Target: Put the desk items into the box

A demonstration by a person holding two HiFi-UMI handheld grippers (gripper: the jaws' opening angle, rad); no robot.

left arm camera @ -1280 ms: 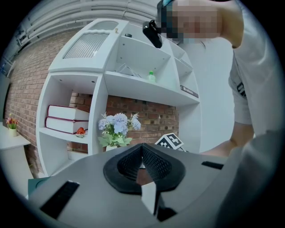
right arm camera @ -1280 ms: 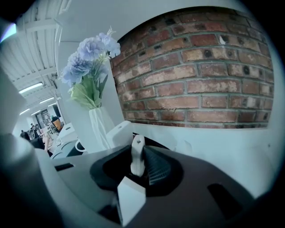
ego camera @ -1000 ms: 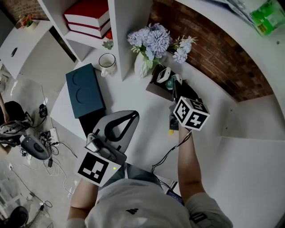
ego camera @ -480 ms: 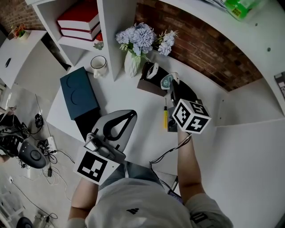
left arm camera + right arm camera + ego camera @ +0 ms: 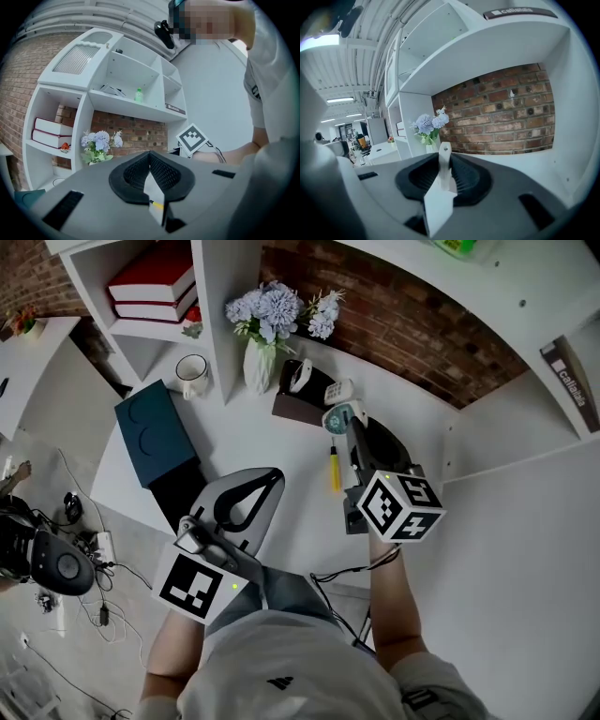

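Observation:
A dark brown box (image 5: 292, 409) with a few small items in it stands on the white desk (image 5: 272, 451) in front of the vase. My right gripper (image 5: 349, 426) is just right of the box, shut on a small white and teal item (image 5: 339, 416). In the right gripper view that item (image 5: 444, 161) shows edge-on between the pads. A yellow-handled tool (image 5: 334, 468) lies on the desk beside the right gripper. My left gripper (image 5: 277, 480) hovers at the desk's near edge, jaws shut with nothing in them; its pads (image 5: 140, 171) meet.
A flat blue case (image 5: 153, 432) lies at the desk's left end, with a white mug (image 5: 191, 376) behind it. A vase of pale flowers (image 5: 260, 357) stands by the shelf upright (image 5: 217, 315). Red books (image 5: 150, 282) sit on the shelf. A brick wall (image 5: 412, 329) backs the desk.
The head view has shifted. My right gripper has drawn back a little toward me, still holding the white and teal item near the box. The left gripper has barely moved.

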